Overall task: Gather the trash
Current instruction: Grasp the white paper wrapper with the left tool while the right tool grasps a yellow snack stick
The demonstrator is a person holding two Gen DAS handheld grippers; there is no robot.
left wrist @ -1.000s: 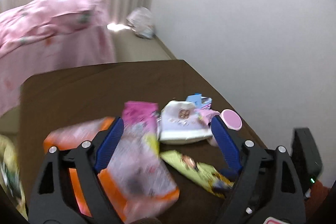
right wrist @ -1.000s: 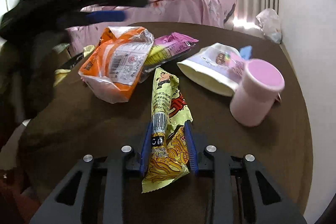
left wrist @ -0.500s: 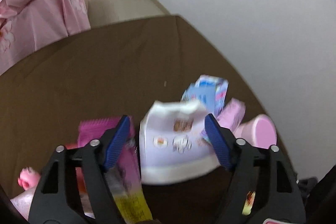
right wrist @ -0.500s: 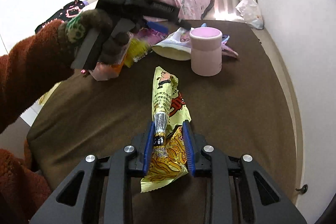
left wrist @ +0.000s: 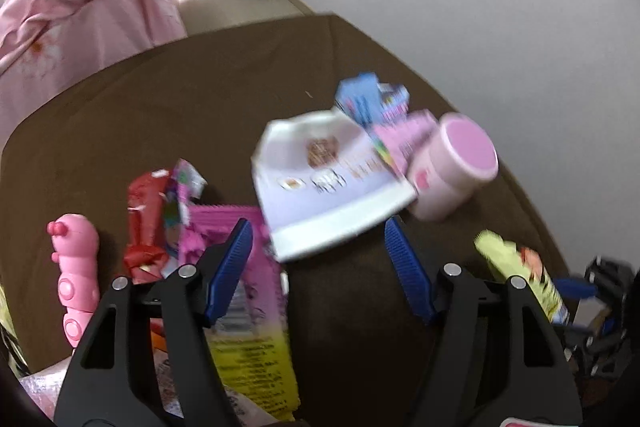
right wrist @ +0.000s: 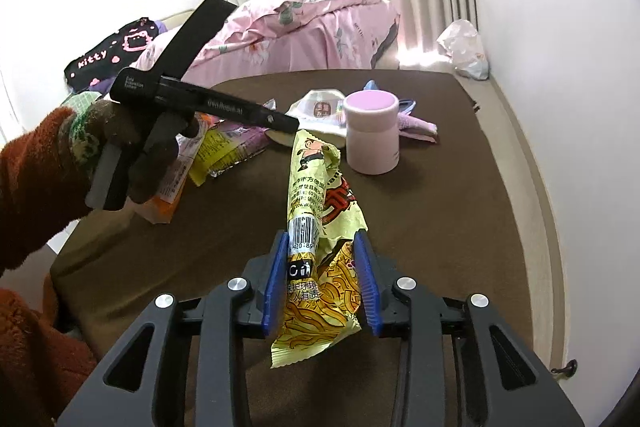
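Note:
A yellow noodle wrapper point(right wrist: 320, 239) stands up between the blue pads of my right gripper point(right wrist: 320, 239), held clear of the brown table point(right wrist: 460, 227); its jaws are opening and the pads still touch it. My left gripper point(left wrist: 317, 227) hangs over the pile with its jaws closing and nothing gripped. The lower edge of a white pouch point(left wrist: 332, 183) lies just ahead of its tips. A pink cup point(left wrist: 452, 171) stands to the pouch's right, and a pink and yellow wrapper point(left wrist: 244, 299) lies under the left finger. From the right wrist view, a gloved hand holds the left gripper point(right wrist: 286, 123) above the pile.
A red wrapper point(left wrist: 146, 223) and a pink toy point(left wrist: 74, 275) lie left of the pile, with blue and pink packets point(left wrist: 372, 103) behind the pouch. A pink quilt point(right wrist: 304, 31) lies beyond the table. A white plastic bag point(right wrist: 464, 47) sits on the floor by the wall.
My left gripper swung right and dropped toward the white pouch while its jaws narrowed. My right gripper drew the yellow wrapper back from the pile, and its jaws have widened slightly.

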